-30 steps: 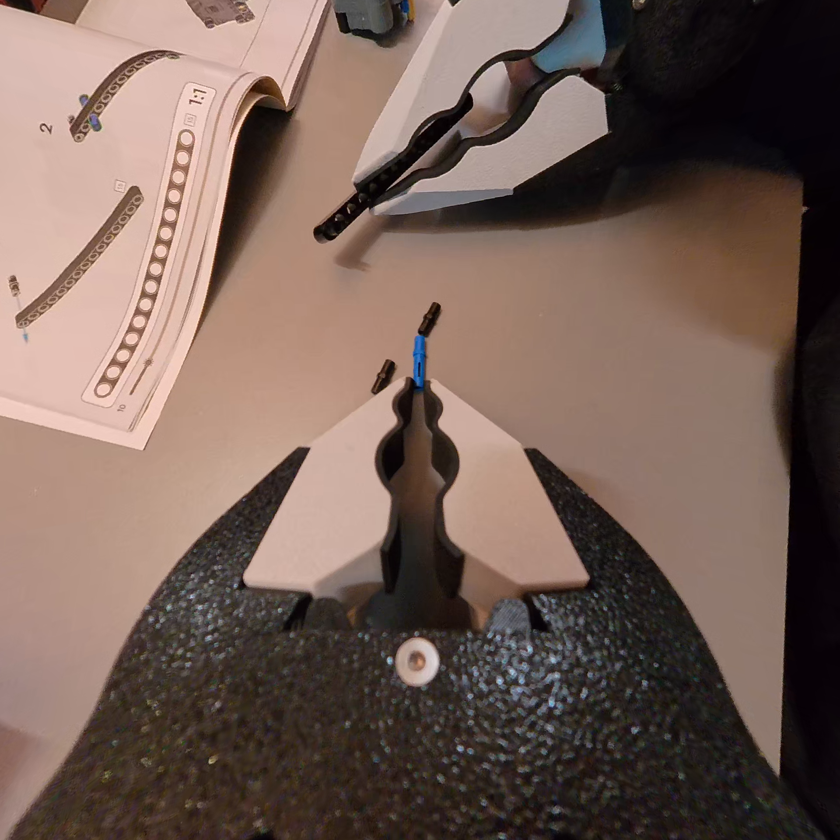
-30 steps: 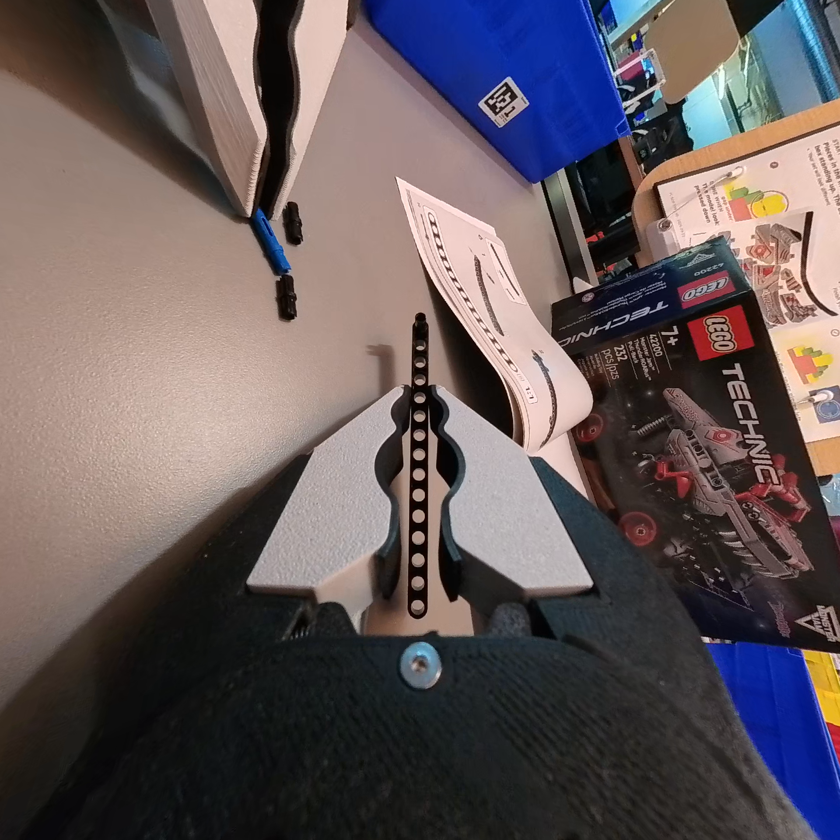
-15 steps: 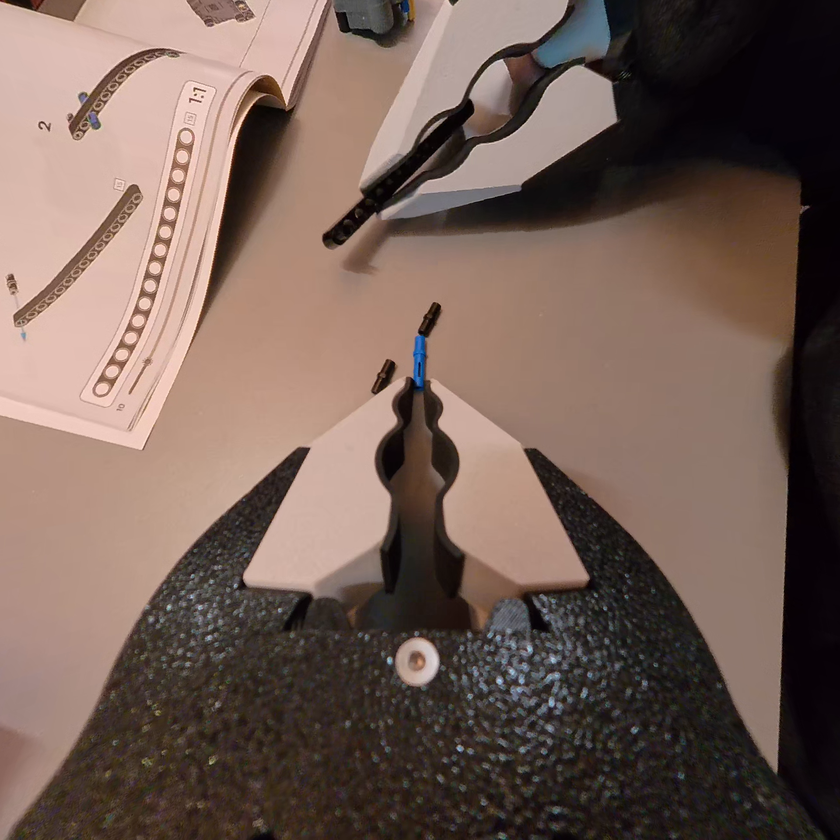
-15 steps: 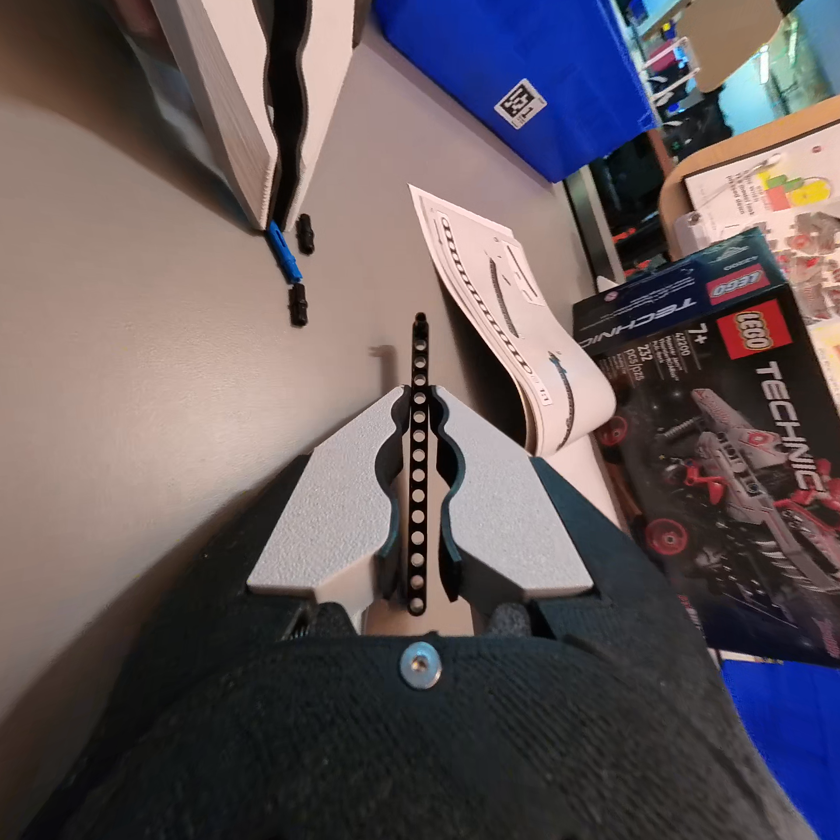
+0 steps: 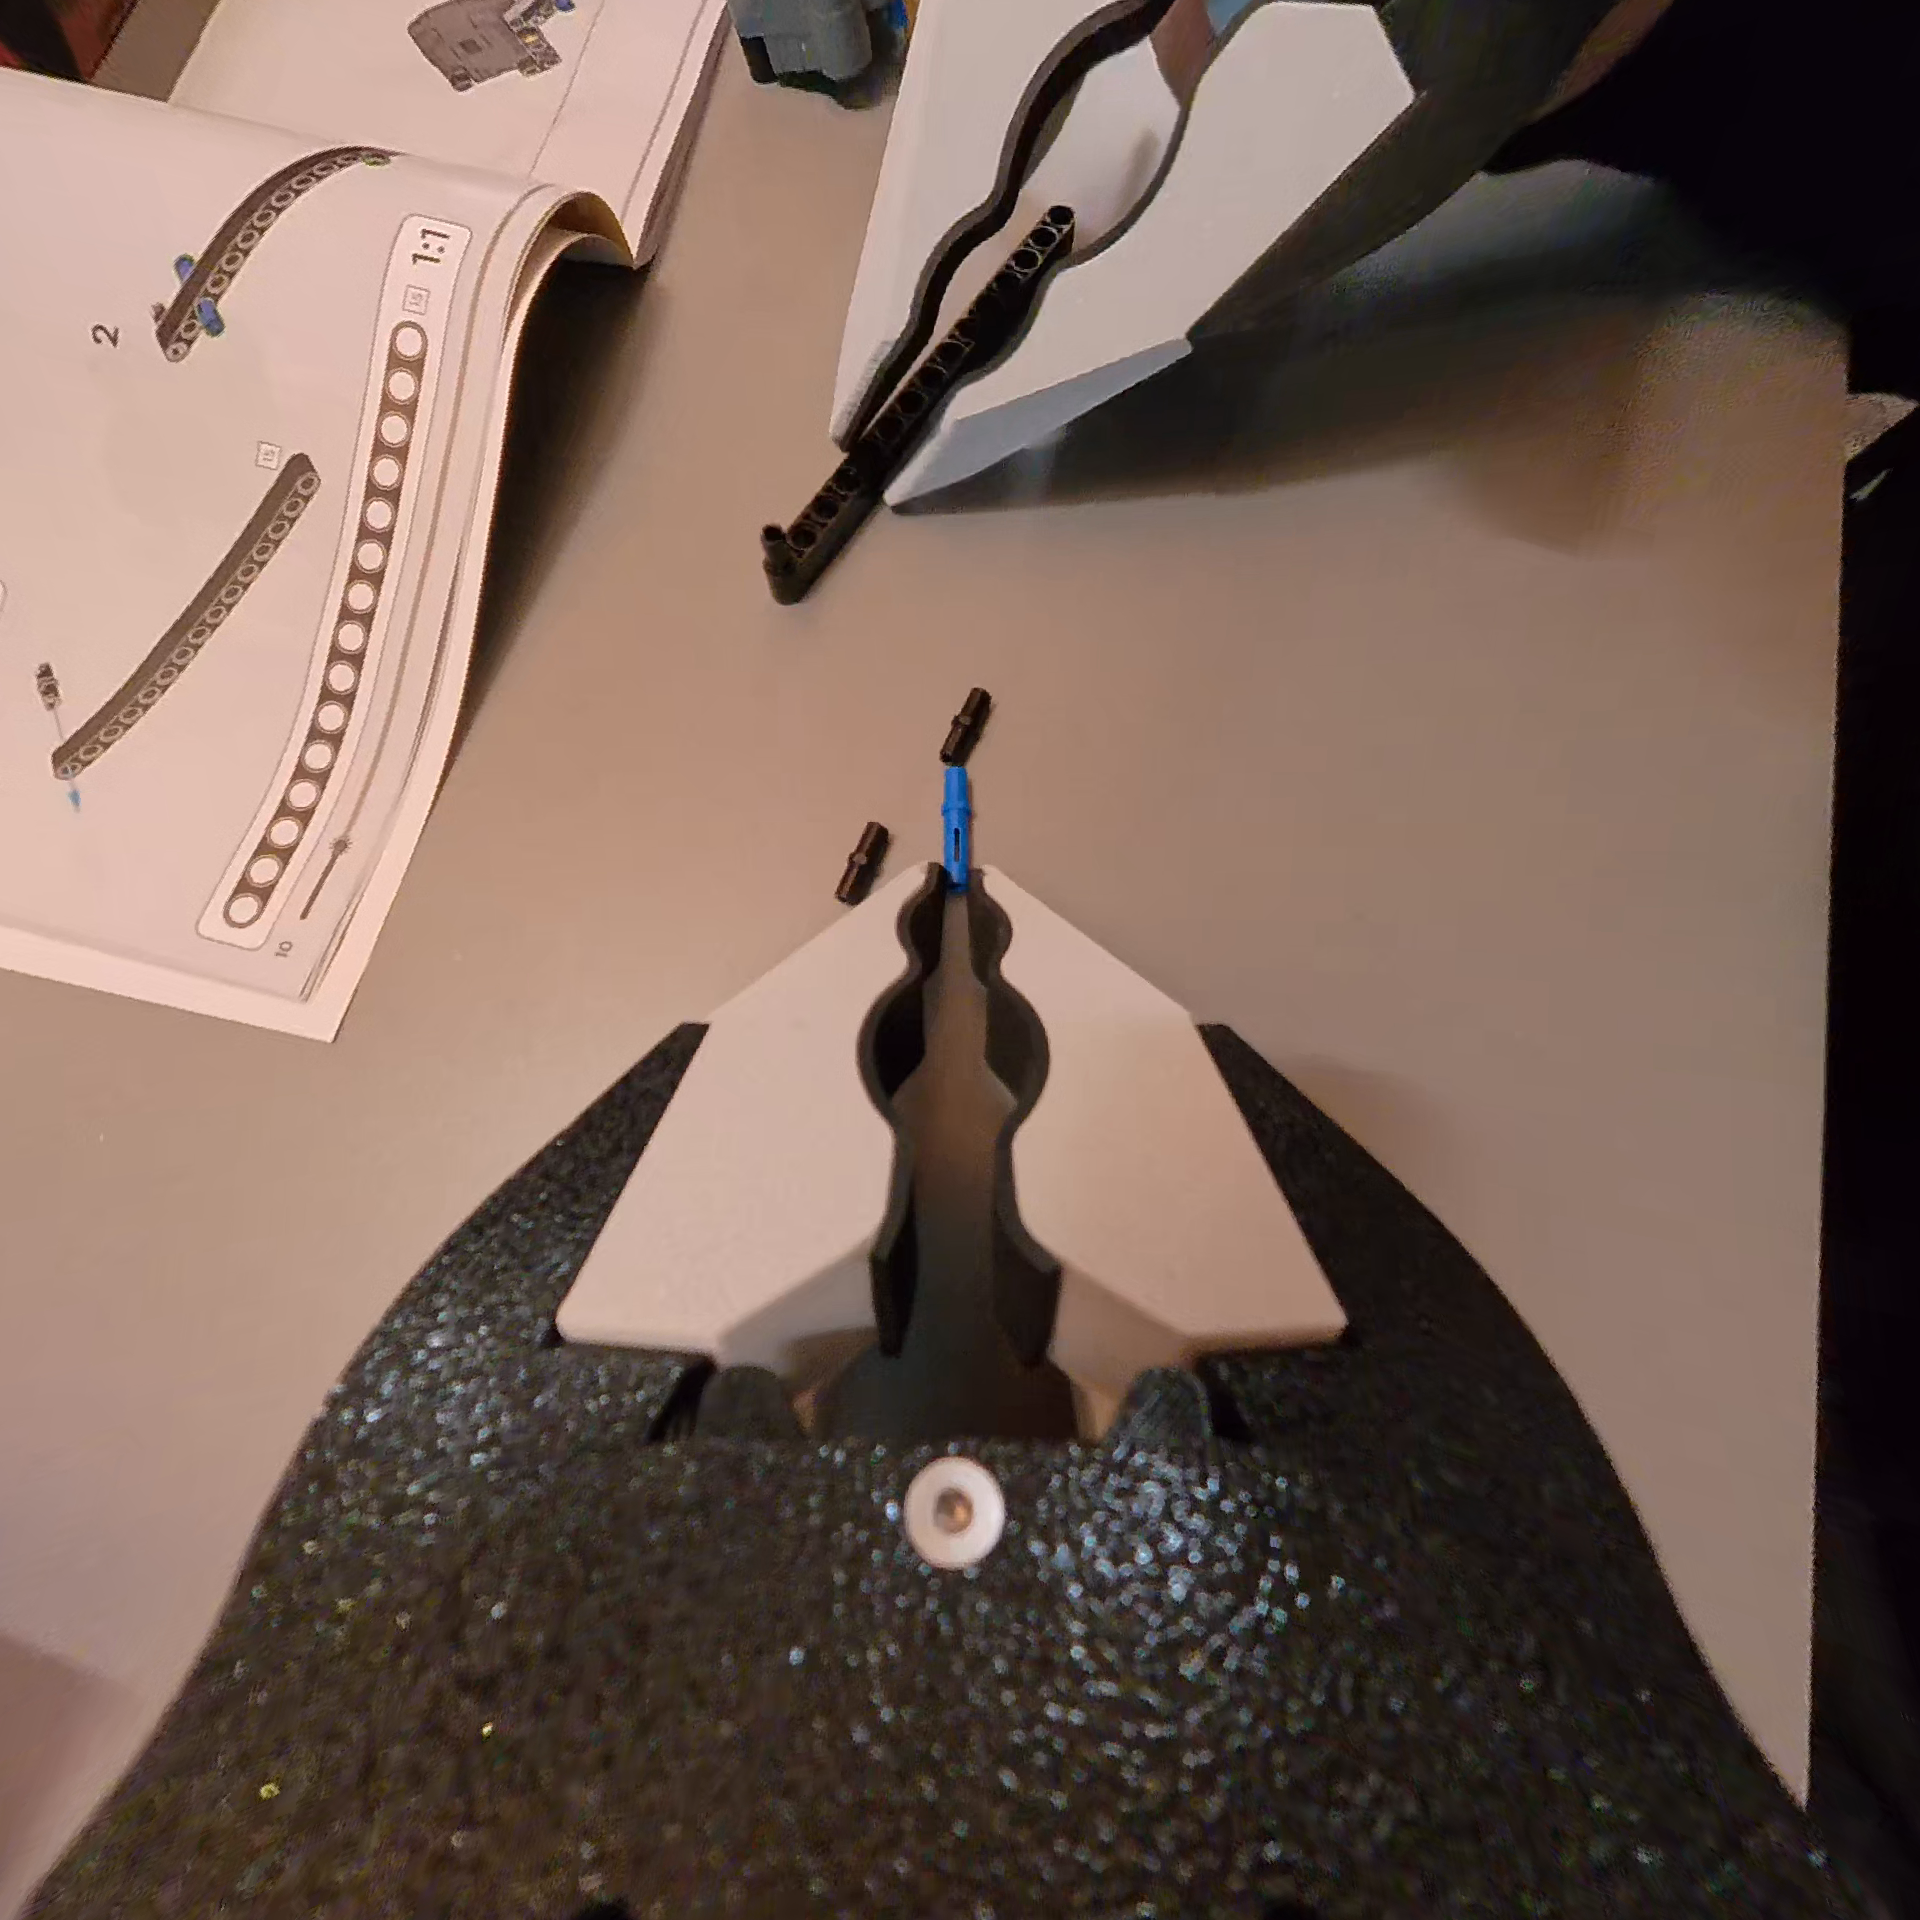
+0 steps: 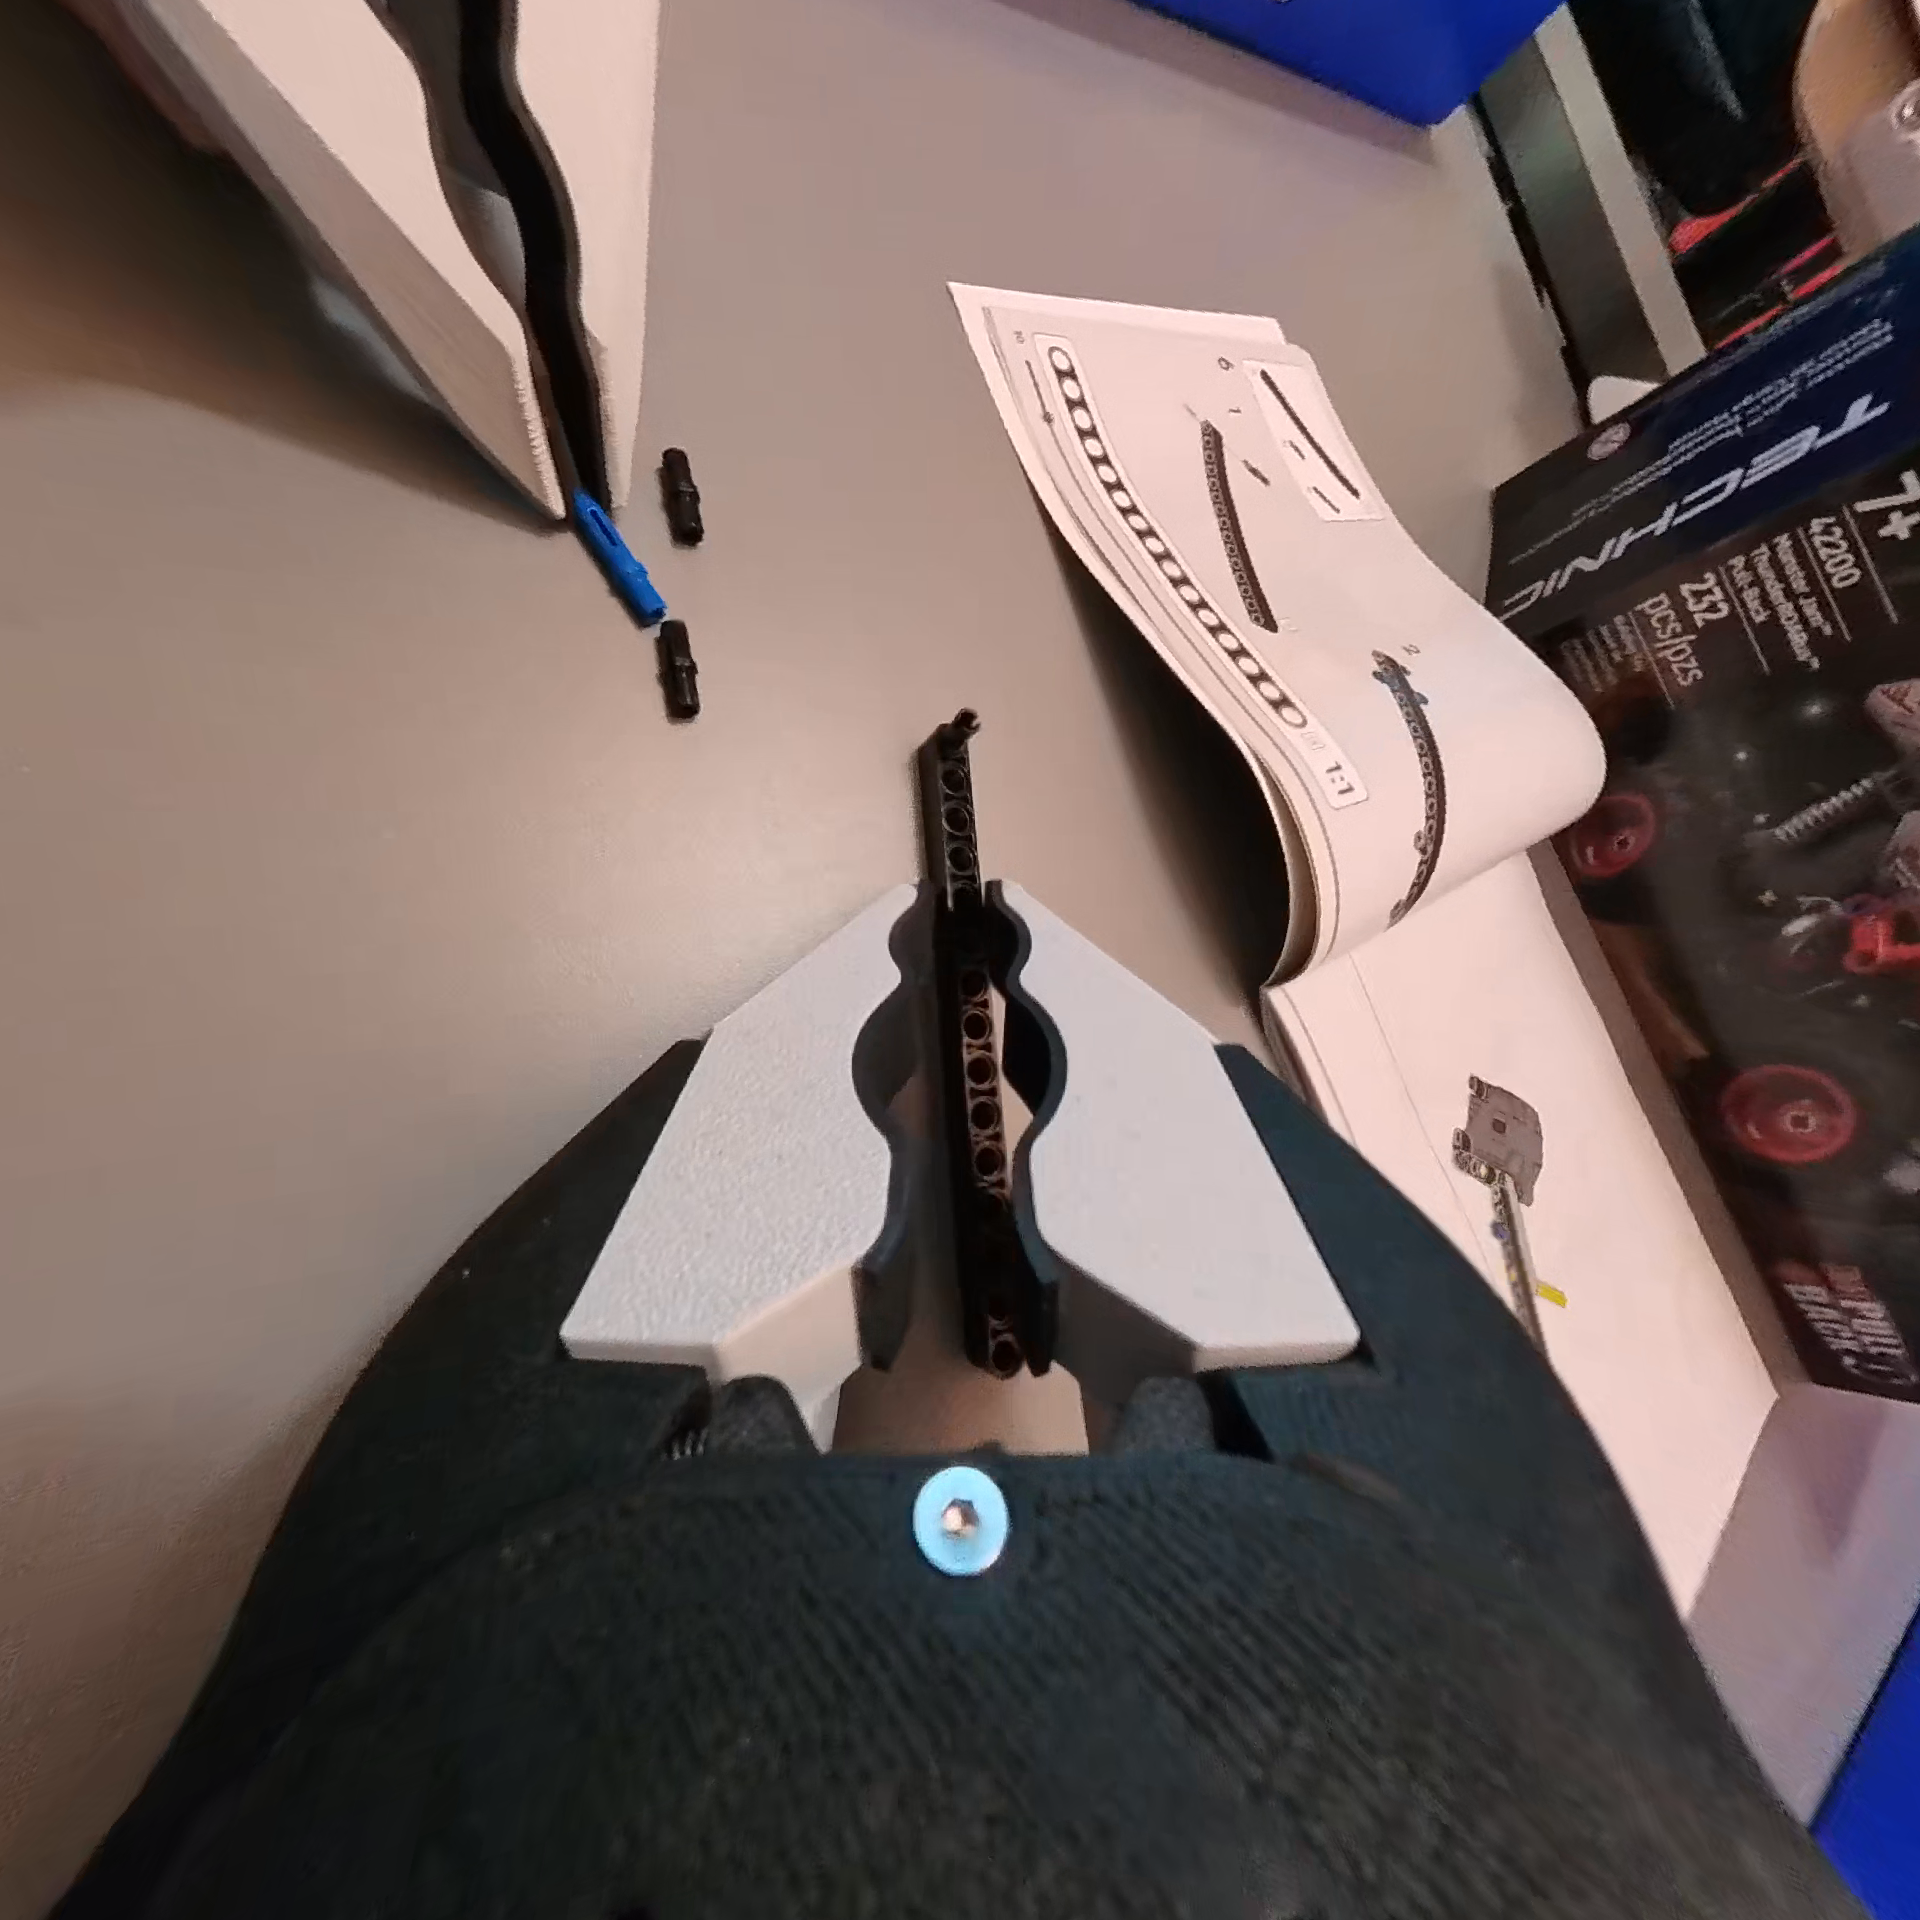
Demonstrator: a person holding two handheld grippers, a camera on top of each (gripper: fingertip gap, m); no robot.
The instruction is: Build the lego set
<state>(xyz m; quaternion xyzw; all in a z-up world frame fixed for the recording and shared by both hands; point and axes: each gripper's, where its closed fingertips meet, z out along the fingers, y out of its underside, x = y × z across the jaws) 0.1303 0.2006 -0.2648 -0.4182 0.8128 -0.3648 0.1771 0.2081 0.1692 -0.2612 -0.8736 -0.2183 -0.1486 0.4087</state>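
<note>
So the left gripper [image 5: 954,891] sits in the lower middle of its own view with its jaws pinched together on the near end of a little blue pin [image 5: 955,826], which pokes out past the tips just above the grey table [image 5: 1351,831]. Two short black pins are right there too: one [image 5: 861,860] just left of the tips, the other [image 5: 964,721] a bit above the blue one, neither touching it.

The right gripper [image 6: 966,899] is clamped on a long black beam [image 6: 961,831] full of holes. It runs up the middle of the right wrist view between the jaws, and its far end sticks out toward frame centre, low over the table; can't tell if it actually touches. In the left wrist view that same gripper comes in from the upper right with the beam angled down to the left.

The open instruction booklet [image 5: 260,520] lies in the upper left of the left wrist view, and on the right side of the right wrist view. The dark set box [image 6: 1714,727] lies at the right edge there, beside the booklet. A blue bin [image 6: 1351,42] peeks in at the top. A small grey built piece [image 5: 810,42] sits at the top edge of the left wrist view, just beside the booklet.
</note>
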